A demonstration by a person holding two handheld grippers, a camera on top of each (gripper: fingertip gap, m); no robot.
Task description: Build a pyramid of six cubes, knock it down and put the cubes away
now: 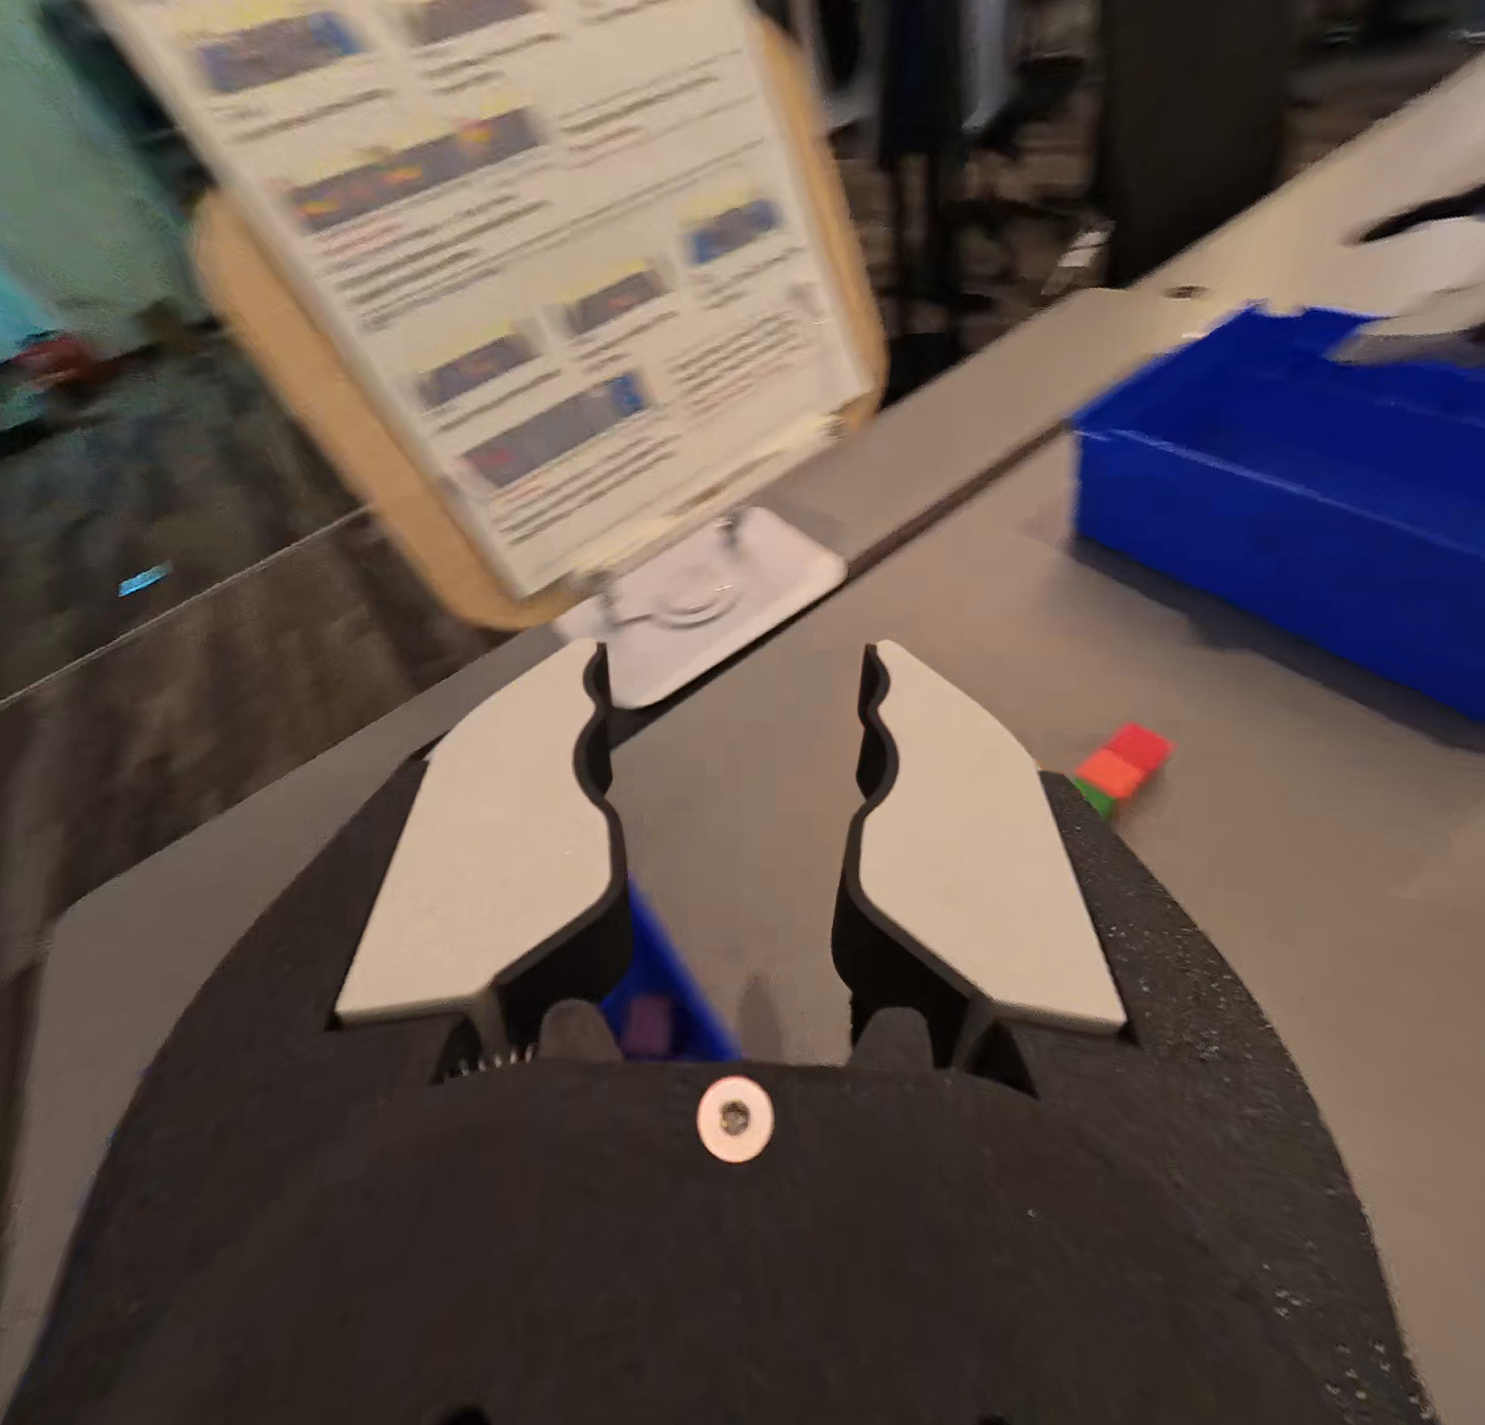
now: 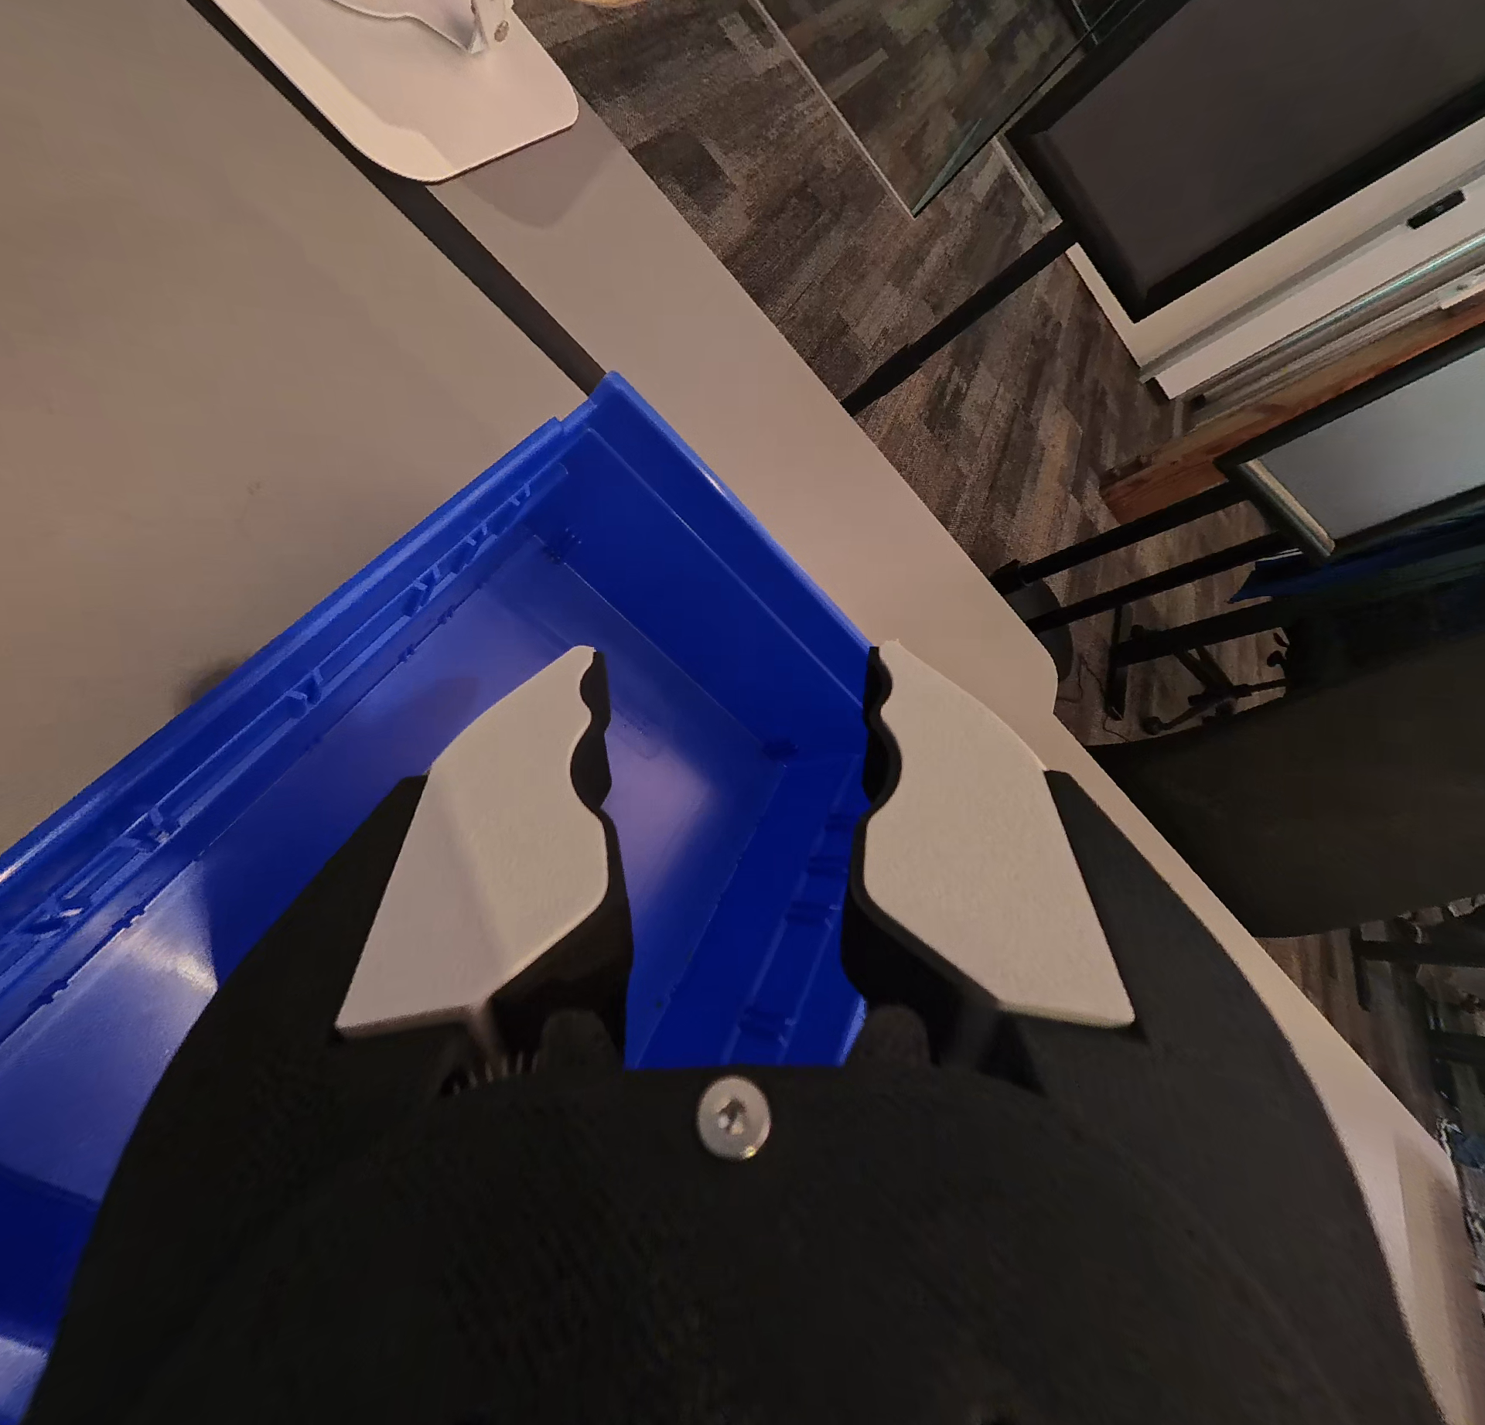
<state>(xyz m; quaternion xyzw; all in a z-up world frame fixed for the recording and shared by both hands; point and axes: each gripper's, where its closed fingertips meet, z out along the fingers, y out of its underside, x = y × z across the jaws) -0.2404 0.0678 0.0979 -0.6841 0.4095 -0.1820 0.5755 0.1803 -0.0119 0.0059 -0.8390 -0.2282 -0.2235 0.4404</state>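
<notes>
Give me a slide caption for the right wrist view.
Open right gripper poised over a corner of the blue bin on the grey table; no cube visible inside.

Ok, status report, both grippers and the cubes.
Left gripper open, empty. Right gripper open, empty, over blue bin. Red, orange and green cubes clustered on table. Path clear.

We note left gripper [image 1: 731, 663]: jaws spread wide, nothing between them, pointing forward and slightly down, raised off table. We note right gripper [image 2: 731, 667]: jaws likewise parted, empty, angled steeply downward. We see right gripper's pale tip at far right of left wrist view, blurred.
</notes>
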